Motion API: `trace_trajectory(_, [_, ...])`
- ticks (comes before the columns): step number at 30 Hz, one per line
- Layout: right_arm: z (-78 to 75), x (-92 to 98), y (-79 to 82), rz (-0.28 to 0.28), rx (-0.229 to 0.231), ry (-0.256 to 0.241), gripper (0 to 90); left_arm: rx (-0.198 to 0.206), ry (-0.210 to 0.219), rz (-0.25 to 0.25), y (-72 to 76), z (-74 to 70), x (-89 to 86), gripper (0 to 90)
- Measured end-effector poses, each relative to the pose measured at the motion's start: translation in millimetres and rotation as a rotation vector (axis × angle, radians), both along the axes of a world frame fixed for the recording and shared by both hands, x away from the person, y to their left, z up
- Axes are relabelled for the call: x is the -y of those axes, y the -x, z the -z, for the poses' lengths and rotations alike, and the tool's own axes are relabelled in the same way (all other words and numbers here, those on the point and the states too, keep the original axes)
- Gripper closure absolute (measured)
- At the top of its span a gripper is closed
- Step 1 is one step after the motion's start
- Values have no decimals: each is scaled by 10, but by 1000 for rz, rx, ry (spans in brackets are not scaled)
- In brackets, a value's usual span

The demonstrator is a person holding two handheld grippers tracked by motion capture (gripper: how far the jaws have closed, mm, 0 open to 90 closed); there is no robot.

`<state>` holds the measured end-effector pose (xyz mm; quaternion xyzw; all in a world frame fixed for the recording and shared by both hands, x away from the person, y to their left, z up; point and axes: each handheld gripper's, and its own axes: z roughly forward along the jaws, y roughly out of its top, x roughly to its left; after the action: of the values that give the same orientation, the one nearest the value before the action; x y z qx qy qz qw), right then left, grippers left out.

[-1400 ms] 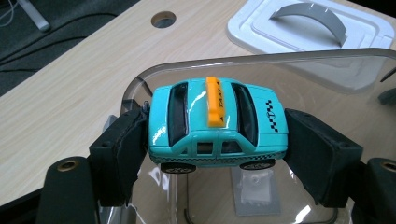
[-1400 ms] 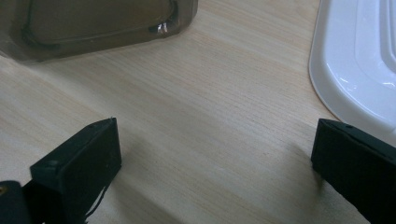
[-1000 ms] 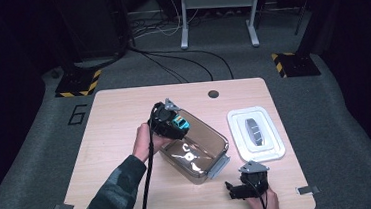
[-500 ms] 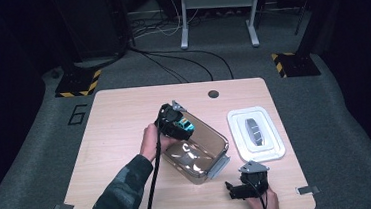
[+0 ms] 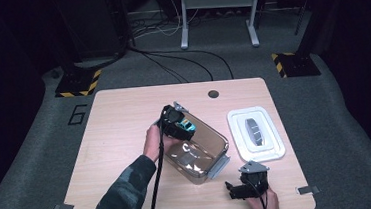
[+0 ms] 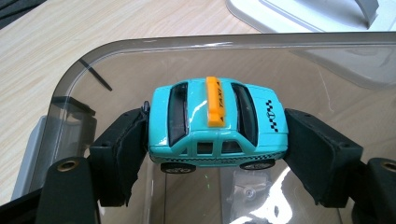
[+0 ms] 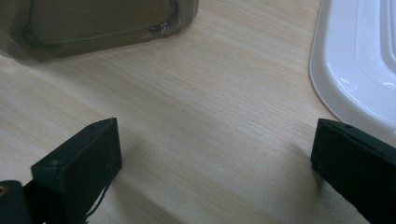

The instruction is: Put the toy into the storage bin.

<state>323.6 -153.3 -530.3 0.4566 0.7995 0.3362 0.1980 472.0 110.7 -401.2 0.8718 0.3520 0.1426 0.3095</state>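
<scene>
Taxi toy car, blue-green with an orange sign on its roof, pinched at nose and tail between the two black jaws of the left gripper. Held over the near corner of a smoky see-through box, just above the rim, wheels facing the gripper. Inside the box, something small and shiny on the bottom, maybe a plastic bag, too blurry to tell. Box sitting near the middle of the wooden table. White lid lying flat just beside the box, grey handle up. Right gripper low at the near edge of the table, jaws wide apart with nothing between them but bare wood. Edge of the white lid close to one jaw.
</scene>
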Motion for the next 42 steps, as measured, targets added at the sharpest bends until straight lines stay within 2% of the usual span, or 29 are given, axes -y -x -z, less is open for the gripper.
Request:
trace_trajectory(10, [0, 0, 0, 0, 1, 0, 14, -19, -36, -5, -22, 15, 88, 244])
trace_trajectory(22, [-1, -2, 2, -1, 1, -1, 16, -28, -52, -16, -52, 11, 121, 243])
trace_trajectory(34, [-1, -2, 2, -1, 0, -2, 16, -57, -77, -26, -98, 43, 146, 243])
trace_trajectory(35, [-1, -2, 2, -1, 1, -1, 16, -54, -76, -24, -97, 39, 143, 256])
trace_trajectory(36, [-1, -2, 3, -1, 0, -1, 16, -52, -65, -19, -93, 27, 137, 325])
trace_trajectory(38, [-1, -2, 3, -1, 0, -1, 16, -44, -69, -30, -85, 10, 138, 298])
trace_trajectory(42, [-1, -1, 3, -4, 1, 0, 16, -27, -50, -34, -44, -31, 115, 230])
